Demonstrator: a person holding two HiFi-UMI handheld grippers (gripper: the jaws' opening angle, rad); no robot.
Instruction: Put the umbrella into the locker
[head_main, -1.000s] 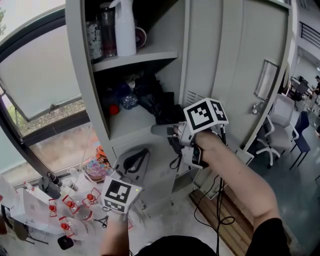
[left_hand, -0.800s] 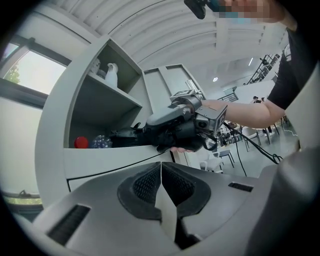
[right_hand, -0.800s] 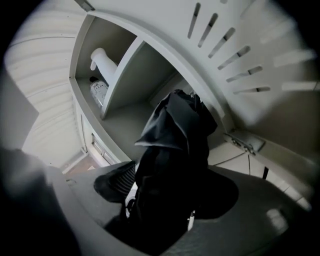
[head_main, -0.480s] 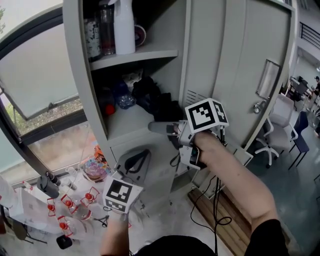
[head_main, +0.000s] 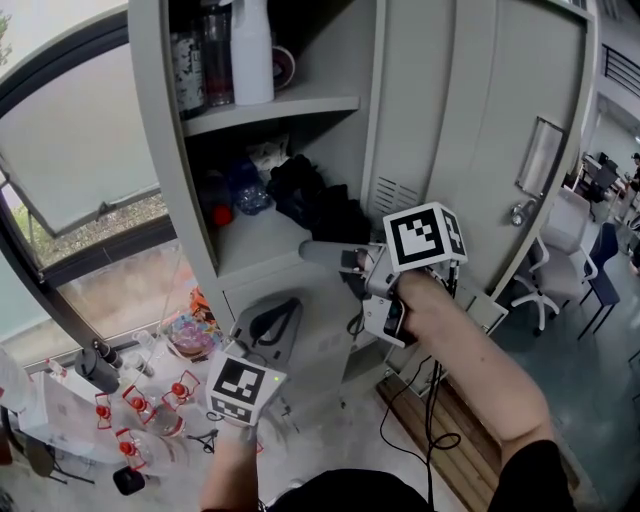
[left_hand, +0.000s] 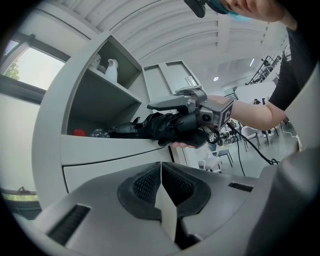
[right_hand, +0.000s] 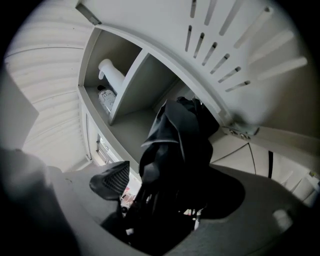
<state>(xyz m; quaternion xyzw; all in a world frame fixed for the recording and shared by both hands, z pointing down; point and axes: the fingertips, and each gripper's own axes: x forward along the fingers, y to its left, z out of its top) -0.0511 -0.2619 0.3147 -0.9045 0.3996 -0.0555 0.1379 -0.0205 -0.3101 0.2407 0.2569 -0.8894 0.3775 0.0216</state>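
The black folded umbrella (head_main: 315, 205) lies on the lower shelf of the open grey locker (head_main: 300, 105), its near end sticking out over the shelf edge. My right gripper (head_main: 335, 262) is at that end. Its jaws have just been opening and now stand wide around the umbrella (right_hand: 175, 145), with a gap between the left pad (right_hand: 112, 182) and the cloth. My left gripper (head_main: 272, 312) hangs lower, in front of the locker's bottom panel, with its pads (left_hand: 150, 184) shut together and nothing between them. From the left gripper view the umbrella (left_hand: 165, 127) reaches into the shelf.
A white spray bottle (head_main: 250, 50) and jars stand on the upper shelf. A red ball (head_main: 222, 213) and a clear bottle sit at the back of the lower shelf. The locker door (head_main: 500, 130) is open at right. Red-and-white items (head_main: 140, 420) litter the floor; cables (head_main: 430, 400) trail below.
The right gripper's jaws have spread apart around the umbrella's end, and the right hand has edged slightly right. The umbrella rests on the shelf. The left gripper has stayed put.
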